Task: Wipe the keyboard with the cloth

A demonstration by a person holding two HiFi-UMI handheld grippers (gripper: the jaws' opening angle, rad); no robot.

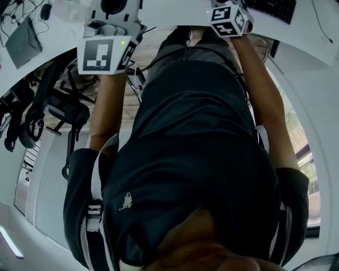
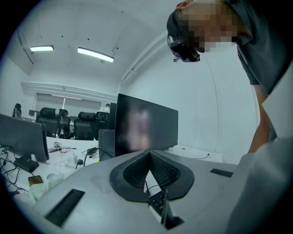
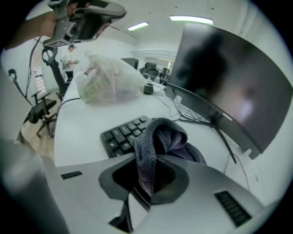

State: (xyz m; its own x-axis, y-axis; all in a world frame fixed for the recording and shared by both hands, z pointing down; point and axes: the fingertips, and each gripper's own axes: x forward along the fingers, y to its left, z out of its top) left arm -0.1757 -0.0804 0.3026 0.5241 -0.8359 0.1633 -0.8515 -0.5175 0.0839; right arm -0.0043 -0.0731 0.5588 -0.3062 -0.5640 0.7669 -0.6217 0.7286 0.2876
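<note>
My right gripper [image 3: 151, 160] is shut on a grey cloth [image 3: 162, 137], which bunches up above the jaws and hangs down between them. The cloth is over the right end of a black keyboard [image 3: 123, 135] on the white desk [image 3: 82, 123]. My left gripper [image 2: 149, 154] is shut with nothing in it; a few keys of the keyboard [image 2: 158, 200] show below its closed tips. In the head view both grippers sit at the top edge, left gripper [image 1: 108, 37] and right gripper [image 1: 229, 16], with the keyboard [image 1: 275, 8] beside the right one.
A dark monitor [image 3: 229, 77] stands behind the keyboard, with cables at its foot. A translucent plastic bag [image 3: 110, 84] lies on the desk to the left. Office chairs [image 1: 58, 111] stand beside the desk. More desks and monitors [image 2: 23, 137] fill the room behind.
</note>
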